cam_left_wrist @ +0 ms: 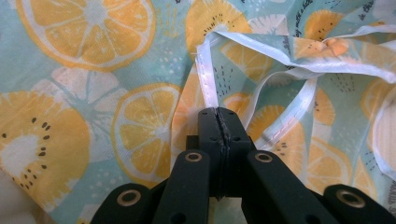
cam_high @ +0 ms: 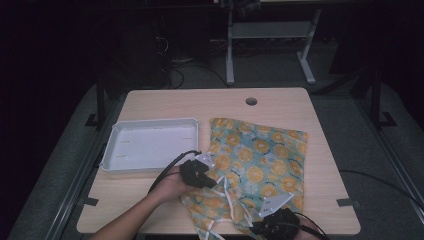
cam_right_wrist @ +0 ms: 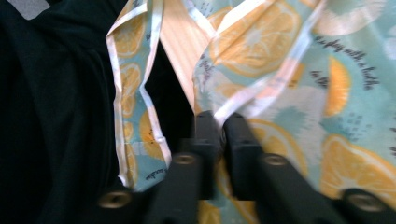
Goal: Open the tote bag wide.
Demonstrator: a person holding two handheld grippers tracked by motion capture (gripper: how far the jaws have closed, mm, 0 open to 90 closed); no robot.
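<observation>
Lemon-print cloth (cam_high: 260, 160) lies on the table (cam_high: 165, 102), right of the tray (cam_high: 150, 145). The left gripper (cam_high: 212, 184) and right gripper (cam_high: 257, 226) each clamp its white-trimmed near edge; lift both evenly to avoid tangling the straps (cam_high: 227, 192).

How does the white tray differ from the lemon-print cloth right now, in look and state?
The white tray is plain, rigid and rimmed; the lemon-print cloth is teal with orange slices, soft and rumpled at its near end. The tray sits untouched at the table's left; the cloth is pinched by the left gripper and the right gripper at its white-trimmed edges. Both rest on the wooden table.
</observation>
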